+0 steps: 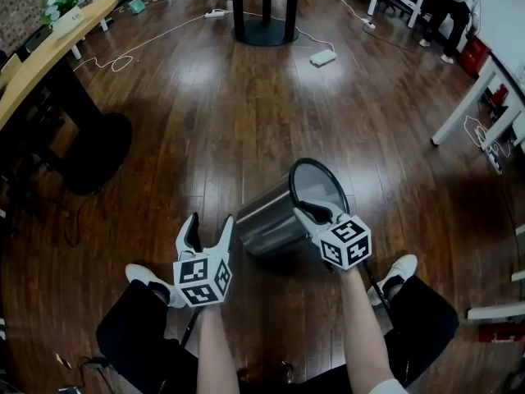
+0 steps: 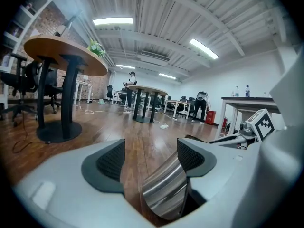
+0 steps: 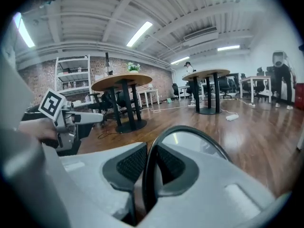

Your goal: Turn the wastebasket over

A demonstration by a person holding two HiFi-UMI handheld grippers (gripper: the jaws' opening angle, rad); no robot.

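Dark glossy floorboards (image 1: 246, 97) fill the head view. A black table pedestal (image 1: 264, 23) stands at the top centre, with a white power strip (image 1: 322, 57) on the floor near it. A round wooden table (image 1: 49, 52) sits in the upper left corner.

In the lower centre of that view the steel wastebasket (image 1: 271, 220) is tipped over, its black-rimmed mouth facing the upper right of the frame.

The right gripper (image 1: 316, 213) is clamped on the near edge of that rim. In the right gripper view (image 3: 152, 165) the black rim (image 3: 190, 129) runs between the two pads, which are closed onto it.

The left gripper (image 1: 210, 224) sits at the lower left of the basket, by its closed end, with its jaws spread wide. In the left gripper view (image 2: 149, 158) the curved steel wall (image 2: 164, 189) rises in the gap, close against the pad at the right of the frame and clear of the other pad.

The person's white shoes (image 1: 143, 276) show at the bottom of the head view.
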